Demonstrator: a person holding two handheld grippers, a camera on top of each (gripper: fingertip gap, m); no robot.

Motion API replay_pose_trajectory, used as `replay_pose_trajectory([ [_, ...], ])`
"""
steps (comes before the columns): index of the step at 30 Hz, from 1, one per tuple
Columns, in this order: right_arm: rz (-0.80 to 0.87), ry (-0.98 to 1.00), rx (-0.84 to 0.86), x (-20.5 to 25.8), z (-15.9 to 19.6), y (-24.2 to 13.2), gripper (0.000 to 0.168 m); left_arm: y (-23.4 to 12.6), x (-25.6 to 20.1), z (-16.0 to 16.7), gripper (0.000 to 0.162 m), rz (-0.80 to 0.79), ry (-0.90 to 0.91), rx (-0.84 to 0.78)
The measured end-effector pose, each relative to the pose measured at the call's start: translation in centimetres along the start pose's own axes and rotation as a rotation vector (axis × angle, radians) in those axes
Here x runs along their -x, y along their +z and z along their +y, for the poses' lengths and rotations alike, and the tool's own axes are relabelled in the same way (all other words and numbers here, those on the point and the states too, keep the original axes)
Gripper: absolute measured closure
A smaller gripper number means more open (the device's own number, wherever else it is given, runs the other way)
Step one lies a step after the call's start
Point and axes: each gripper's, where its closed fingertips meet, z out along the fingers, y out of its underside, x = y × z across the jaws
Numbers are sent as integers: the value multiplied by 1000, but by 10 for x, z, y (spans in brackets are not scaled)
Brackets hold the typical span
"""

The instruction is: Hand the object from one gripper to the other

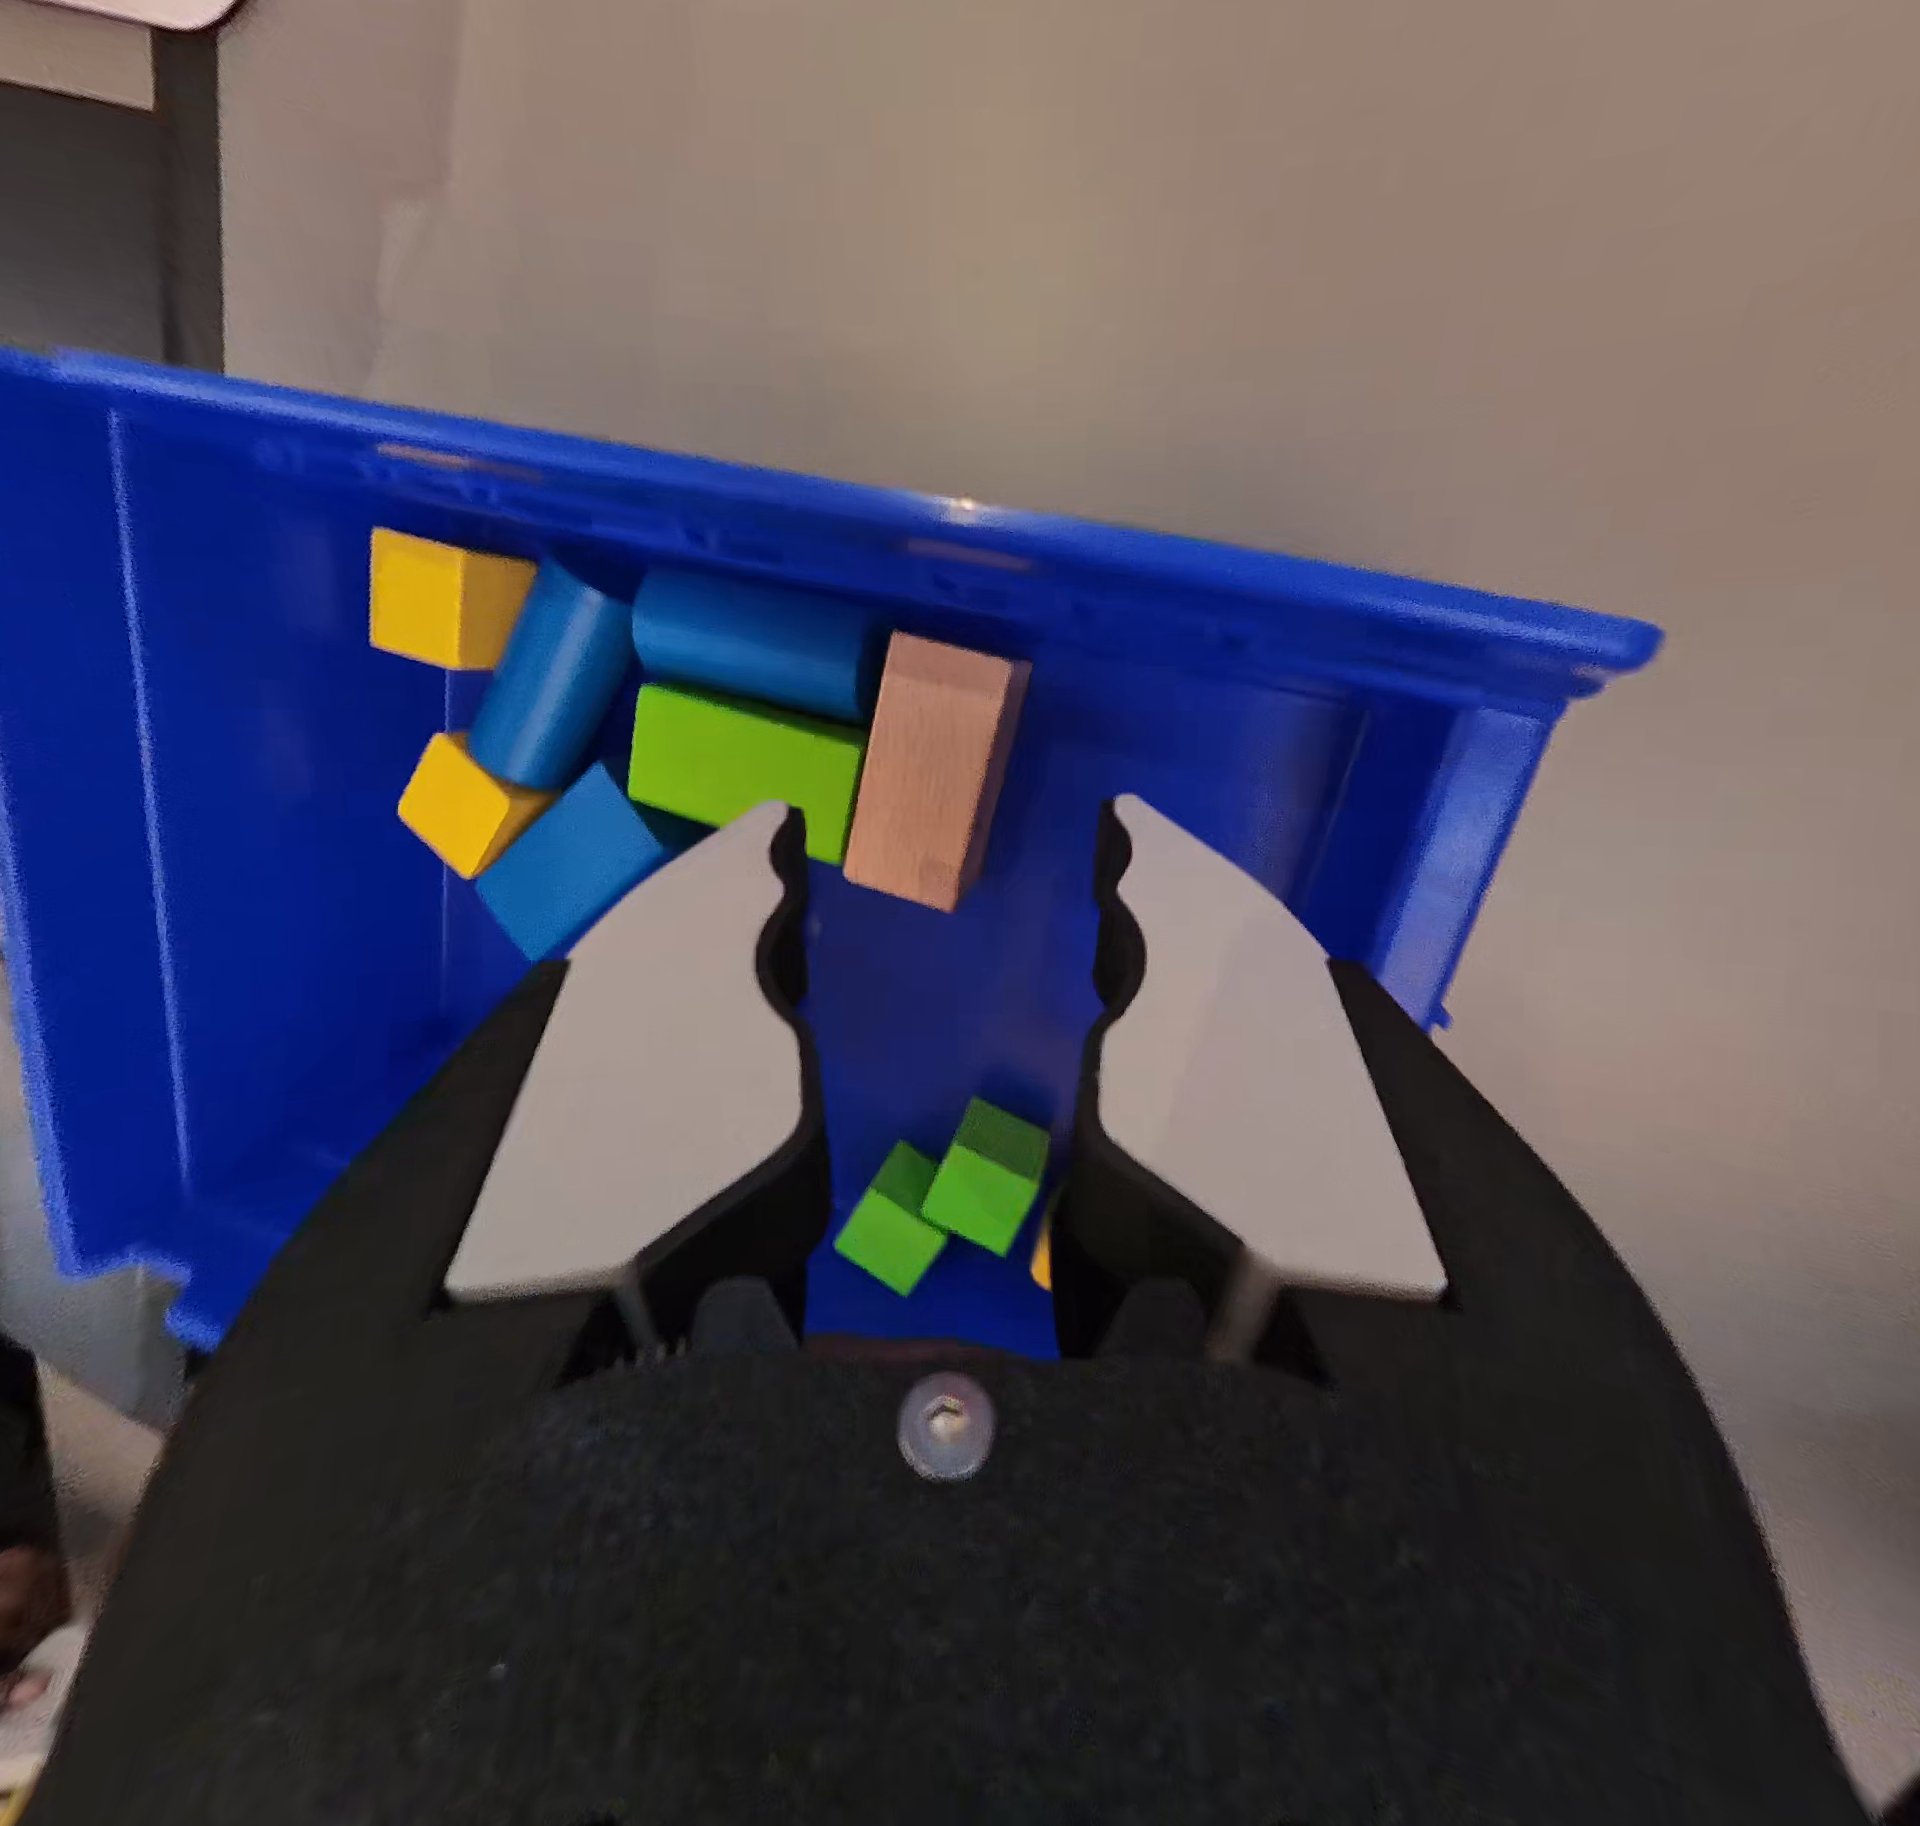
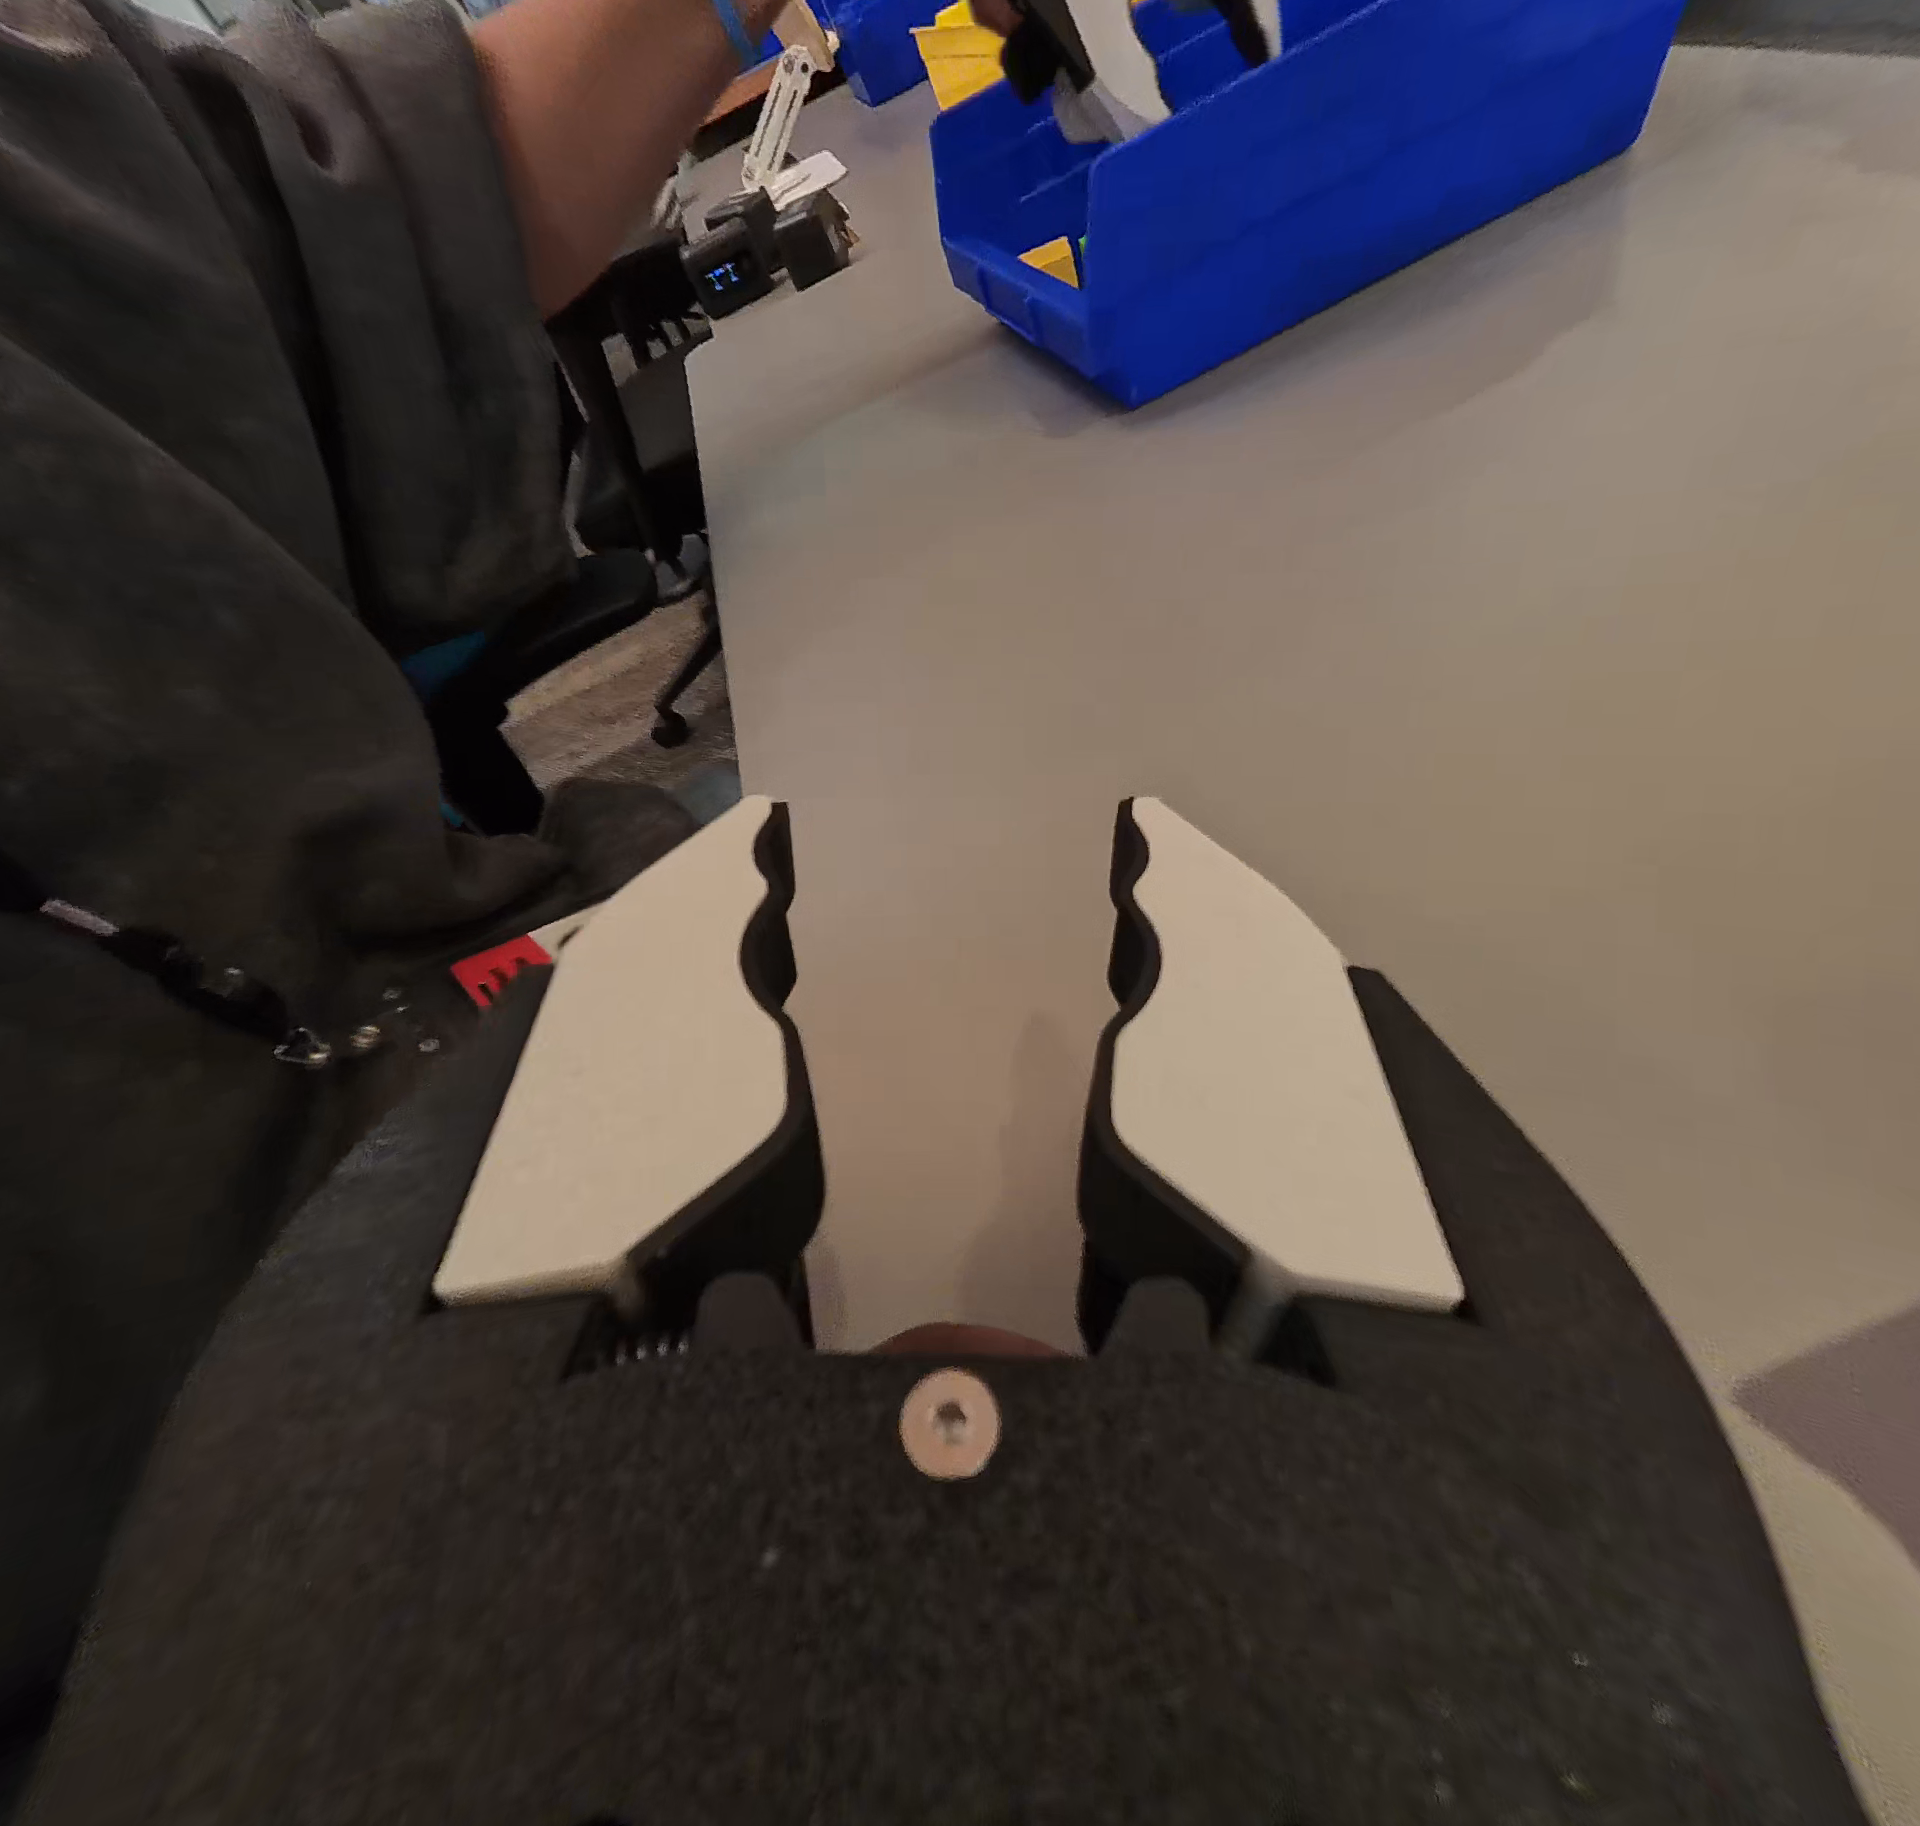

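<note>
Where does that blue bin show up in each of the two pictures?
Left wrist view: the blue bin fills the middle, blocks inside, seen past the open left tongs.
Right wrist view: the bin sits at the upper right on the grey table.
Shared landmark: the left tongs, reaching into the bin in both.

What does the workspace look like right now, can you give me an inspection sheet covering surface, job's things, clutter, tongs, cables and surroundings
Surface: grey table, mostly bare.
Job's things: blue bin holding wooden blocks, among them a plain wood block, a long green block and two small green cubes.
Clutter: small black devices at the table's far edge.
Tongs: left tongs open above the bin, empty; right tongs open over the table, empty.
Cables: nothing seen.
Surroundings: office chair; person's dark sleeve.
</note>
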Motion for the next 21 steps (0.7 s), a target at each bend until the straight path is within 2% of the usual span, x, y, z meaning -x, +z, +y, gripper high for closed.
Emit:
replay_pose_trajectory([
  [4,-44,84,-21,-2,-1,1,110,22,2,-6,110,40,67,-7],
  [9,-89,169,-98,0,-11,1,110,45,3,11,110,82,142,92],
  [14,-84,184,-97,-1,-9,5,109,59,0,23,126,139,171,138],
  [21,-100,198,-73,0,-5,10,109,60,-3,27,128,148,143,136],
])
